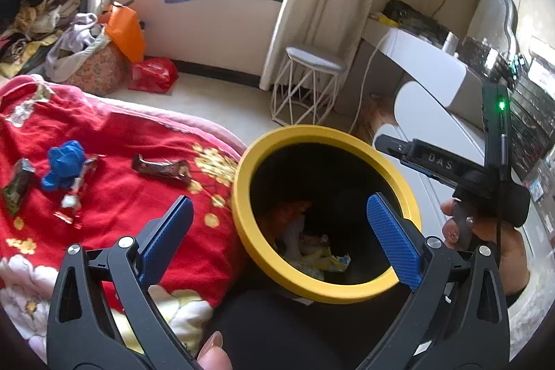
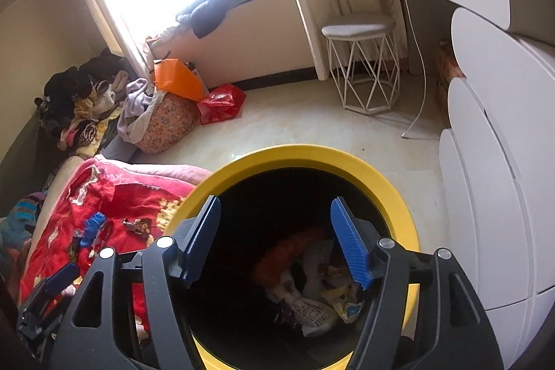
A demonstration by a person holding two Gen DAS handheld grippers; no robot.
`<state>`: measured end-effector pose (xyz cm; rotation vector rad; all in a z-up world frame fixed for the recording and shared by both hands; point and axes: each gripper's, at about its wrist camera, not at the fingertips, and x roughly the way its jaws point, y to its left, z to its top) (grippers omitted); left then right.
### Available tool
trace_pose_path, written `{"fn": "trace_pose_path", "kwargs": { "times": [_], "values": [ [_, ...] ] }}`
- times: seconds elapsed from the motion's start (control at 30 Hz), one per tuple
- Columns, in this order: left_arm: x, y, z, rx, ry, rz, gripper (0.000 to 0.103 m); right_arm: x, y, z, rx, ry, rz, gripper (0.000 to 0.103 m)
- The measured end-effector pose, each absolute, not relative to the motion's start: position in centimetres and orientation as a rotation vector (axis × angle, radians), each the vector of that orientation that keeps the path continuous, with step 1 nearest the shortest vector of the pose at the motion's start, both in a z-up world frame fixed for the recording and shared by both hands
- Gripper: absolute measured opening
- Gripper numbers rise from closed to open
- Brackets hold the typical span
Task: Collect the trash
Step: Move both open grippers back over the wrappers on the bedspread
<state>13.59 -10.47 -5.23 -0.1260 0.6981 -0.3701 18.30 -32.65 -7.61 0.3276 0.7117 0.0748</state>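
Next, with both sets of blue-padded fingers spread wide and empty over the round yellow-rimmed black bin (image 1: 409,283) beside the bed's edge, swing the left gripper (image 1: 277,231) to the brown foil snack wrapper (image 1: 161,169) on the red floral blanket (image 1: 114,141), pinching flat across its middle.

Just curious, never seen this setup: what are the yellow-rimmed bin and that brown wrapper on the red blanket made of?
The round yellow-rimmed black bin looks like matte moulded plastic: smooth, even rim. The brown snack wrapper looks like glossy plastic film, crinkled with bright glints.
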Motion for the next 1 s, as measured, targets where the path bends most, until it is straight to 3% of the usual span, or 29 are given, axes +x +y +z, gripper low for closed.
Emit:
{"fn": "trace_pose_path", "kwargs": {
  "times": [1.0],
  "values": [
    [12.4,-1.4,-1.3,-0.181,0.548,-0.135,0.092,16.3,-23.2,-4.2,0.208,0.641,0.292,0.069]
  ]
}}
